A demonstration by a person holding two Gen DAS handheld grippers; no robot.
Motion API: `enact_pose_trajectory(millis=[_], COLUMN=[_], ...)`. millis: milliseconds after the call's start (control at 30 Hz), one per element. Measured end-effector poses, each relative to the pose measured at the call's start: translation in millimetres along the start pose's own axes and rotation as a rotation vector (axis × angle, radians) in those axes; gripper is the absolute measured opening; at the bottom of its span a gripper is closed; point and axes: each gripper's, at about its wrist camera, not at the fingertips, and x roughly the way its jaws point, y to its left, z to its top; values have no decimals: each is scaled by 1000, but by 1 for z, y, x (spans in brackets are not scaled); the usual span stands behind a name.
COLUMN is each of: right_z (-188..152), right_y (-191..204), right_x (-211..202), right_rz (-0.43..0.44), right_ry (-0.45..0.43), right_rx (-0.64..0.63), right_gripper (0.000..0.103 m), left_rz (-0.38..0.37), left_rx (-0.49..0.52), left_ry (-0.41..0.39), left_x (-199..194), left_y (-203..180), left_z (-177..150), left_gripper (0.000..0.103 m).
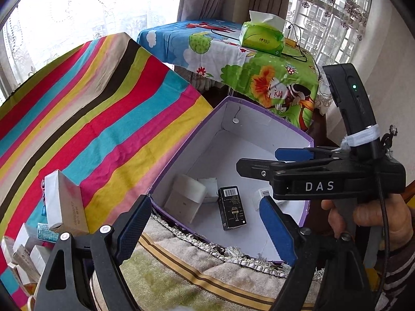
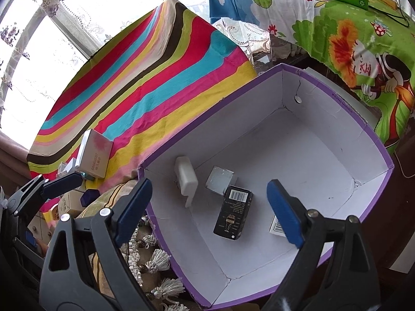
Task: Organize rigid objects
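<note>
A purple-rimmed white box point(image 1: 269, 119) point(image 2: 324, 83) stands beside the striped table. Inside lie a black carton point(image 1: 232, 207) point(image 2: 233, 212), a white box point(image 1: 185, 197) point(image 2: 185, 178), a small silver-white box point(image 1: 208, 193) point(image 2: 220, 182) and a barcode box point(image 2: 276, 225) partly hidden by a finger. My left gripper point(image 1: 205, 220) is open and empty over the box's near edge. My right gripper point(image 2: 207, 212) is open and empty above the box; it also shows in the left wrist view point(image 1: 259, 160). A tan carton point(image 1: 68, 204) point(image 2: 94, 156) stands on the striped cloth.
The striped cloth point(image 1: 103, 108) point(image 2: 145, 83) covers the table; several small boxes point(image 1: 23, 254) cluster at its near left corner. A cartoon-cloth table point(image 1: 259, 64) behind holds a green tissue pack point(image 1: 262, 36) and cables. A fringed beige cushion point(image 1: 181, 272) lies under the box.
</note>
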Motion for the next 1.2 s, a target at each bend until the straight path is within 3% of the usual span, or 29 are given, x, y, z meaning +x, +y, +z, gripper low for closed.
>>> enact_pose_trajectory(millis=[400, 867, 967, 1200], right_z=[1, 3, 1, -2], right_y=[30, 91, 105, 140], right_x=[-3, -2, 1, 11], right_rz=[18, 48, 52, 71], right_ry=[2, 12, 21, 41], right_rx=[-63, -198, -224, -292], right_gripper=[92, 92, 92, 92], left_rz=[26, 118, 138, 146], left_rx=[-68, -215, -281, -548], left_ry=[-68, -142, -150, -190], left_x=[-33, -84, -94, -118], left_y=[33, 111, 137, 208], left_z=[-17, -63, -74, -106], left_gripper=[86, 86, 86, 86])
